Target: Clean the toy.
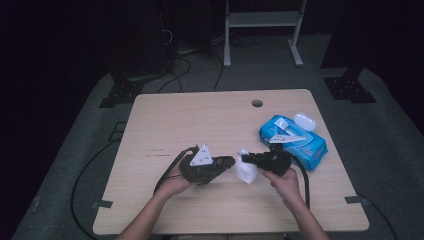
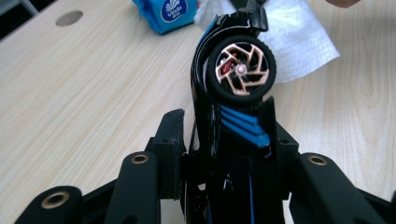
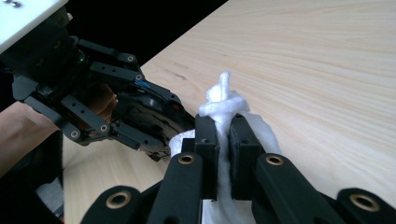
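High view: left gripper [image 1: 227,162] pinches a toy car [image 1: 220,163] just below table [image 1: 200,115] centre. Right gripper [image 1: 246,158] pinches a white wipe [image 1: 246,171] that touches the car's nose. A blue wipes pack [image 1: 295,142] sits at 1 o'clock from the right hand [image 1: 285,181], just beside it, with a white case [image 1: 304,121] past the pack. I'd say the step is wiping the car. Free room is at 10–12 o'clock; the near edge at 6 is close to both wrists. Don't swing right, since the pack blocks it.

Left gripper view: jaws clamp the car [image 2: 231,116] by its sides, nose out, and the wheel [image 2: 241,70] is exposed at 12. The wipe [image 2: 299,42] lies behind the wheel at 1 o'clock, the pack [image 2: 170,14] at 11. Keep the clamp steady and rotate the car to present each face rather than chasing it with the wipe.

Right gripper view: jaws are pressed together on a bunched wipe [image 3: 224,109], its tuft sticking out at 12. The left gripper [image 3: 182,122] with the car [image 3: 154,116] is at 10 o'clock, touching the wipe. Use short strokes with the tuft and light pressure so the car doesn't slip. Open tabletop runs 12–3.
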The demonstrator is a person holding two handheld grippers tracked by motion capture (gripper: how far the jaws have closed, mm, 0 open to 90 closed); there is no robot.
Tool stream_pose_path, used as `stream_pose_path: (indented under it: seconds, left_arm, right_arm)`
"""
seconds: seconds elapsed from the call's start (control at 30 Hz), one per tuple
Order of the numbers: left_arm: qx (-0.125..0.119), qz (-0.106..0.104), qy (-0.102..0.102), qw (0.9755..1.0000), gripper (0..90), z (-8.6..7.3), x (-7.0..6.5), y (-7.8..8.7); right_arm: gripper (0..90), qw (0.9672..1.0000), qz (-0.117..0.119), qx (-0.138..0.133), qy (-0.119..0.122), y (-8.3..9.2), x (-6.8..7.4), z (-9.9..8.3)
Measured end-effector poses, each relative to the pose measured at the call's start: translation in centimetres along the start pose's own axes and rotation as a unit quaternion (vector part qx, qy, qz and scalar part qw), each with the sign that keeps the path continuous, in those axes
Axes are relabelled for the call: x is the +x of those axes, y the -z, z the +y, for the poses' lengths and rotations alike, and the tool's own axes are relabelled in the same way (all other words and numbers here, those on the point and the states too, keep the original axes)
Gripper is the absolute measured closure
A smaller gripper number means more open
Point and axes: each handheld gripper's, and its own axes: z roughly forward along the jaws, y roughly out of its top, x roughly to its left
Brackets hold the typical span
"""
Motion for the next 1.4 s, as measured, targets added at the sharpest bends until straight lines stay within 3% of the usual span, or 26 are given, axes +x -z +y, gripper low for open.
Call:
stream_pose_path:
  seconds: [0.13, 0.3, 0.4, 0.43, 0.47, 0.67, 0.7, 0.73, 0.77, 0.8, 0.87, 1.13, 1.23, 1.27, 1.3, 1.33, 1.37, 1.4]
  left_arm:
    - [0.018, 0.007, -0.008, 0.9998, 58.4, 0.7, 0.9, -0.6]
    - [0.033, 0.005, 0.0, 0.9994, 58.5, 1.4, 1.7, -1.6]
    - [0.07, 0.004, -0.007, 0.9975, 58.5, 1.9, 1.5, -2.9]
    - [0.07, 0.004, -0.007, 0.9975, 58.5, 1.9, 1.5, -2.9]
    - [0.088, 0.006, -0.011, 0.9961, 58.5, 2.0, 1.1, -3.6]
    - [0.122, 0.005, -0.01, 0.9924, 58.5, 2.4, 0.6, -4.7]
    - [0.132, 0.004, -0.009, 0.9912, 58.5, 2.5, 0.6, -4.9]
    - [0.154, 0.012, -0.018, 0.9879, 58.4, 2.6, 0.4, -5.1]
    - [0.154, 0.012, -0.018, 0.9879, 58.3, 2.6, 0.4, -5.1]
    - [0.167, 0.015, -0.021, 0.9857, 58.2, 2.7, 0.2, -5.2]
    - [0.175, 0.01, -0.013, 0.9845, 57.8, 2.7, 0.2, -5.1]
    - [0.172, -0.005, -0.004, 0.985, 52.2, 2.7, 0.0, -4.4]
    - [0.16, -0.01, 0.005, 0.987, 51.3, 2.4, 0.1, -3.8]
    - [0.144, -0.021, 0.019, 0.9892, 50.9, 2.1, 0.3, -3.2]
    - [0.144, -0.021, 0.019, 0.9892, 50.6, 2.1, 0.3, -3.2]
    - [0.124, -0.035, 0.028, 0.9912, 50.0, 1.9, 0.7, -2.3]
    - [0.124, -0.035, 0.028, 0.9912, 50.0, 1.9, 0.7, -2.3]
    - [0.106, -0.043, 0.039, 0.9927, 49.9, 1.6, 1.0, -1.6]
  right_arm:
    - [83.6, 0.9999, -0.009, -0.003, 0.006, 0.4, -0.1, 0.3]
    - [83.5, 0.9998, -0.018, -0.007, 0.005, 0.8, -0.4, 0.2]
    - [83.5, 0.9997, -0.023, -0.007, 0.004, 1.1, -0.6, 0.2]
    - [83.5, 0.9997, -0.023, -0.007, 0.004, 1.1, -0.6, 0.2]
    - [83.5, 0.9996, -0.025, -0.007, 0.006, 1.2, -0.6, 0.2]
    - [83.5, 0.9995, -0.031, -0.003, 0.004, 1.6, -0.9, -0.1]
    - [83.5, 0.9995, -0.032, -0.002, 0.004, 1.6, -1.0, -0.2]
    - [83.5, 0.9994, -0.034, 0.001, 0.003, 1.6, -1.1, -0.4]
    - [83.5, 0.9994, -0.034, 0.001, 0.003, 1.6, -1.1, -0.4]
    - [83.5, 0.9995, -0.033, 0.003, 0.002, 1.6, -1.1, -0.5]
    - [83.4, 0.9995, -0.032, 0.004, 0.004, 1.5, -1.1, -0.5]
    - [83.2, 0.9996, -0.028, 0.007, 0.006, 1.1, -0.9, -0.6]
    - [83.2, 0.9997, -0.024, 0.006, 0.004, 0.9, -0.8, -0.7]
    - [83.1, 0.9997, -0.022, 0.008, 0.005, 0.8, -0.7, -0.7]
    - [83.1, 0.9997, -0.022, 0.008, 0.005, 0.8, -0.7, -0.7]
    - [83.0, 0.9998, -0.02, 0.006, 0.005, 0.7, -0.7, -0.7]
    - [83.0, 0.9997, -0.021, 0.006, 0.007, 0.7, -0.7, -0.7]
    - [83.0, 0.9998, -0.02, 0.006, 0.007, 0.7, -0.7, -0.7]
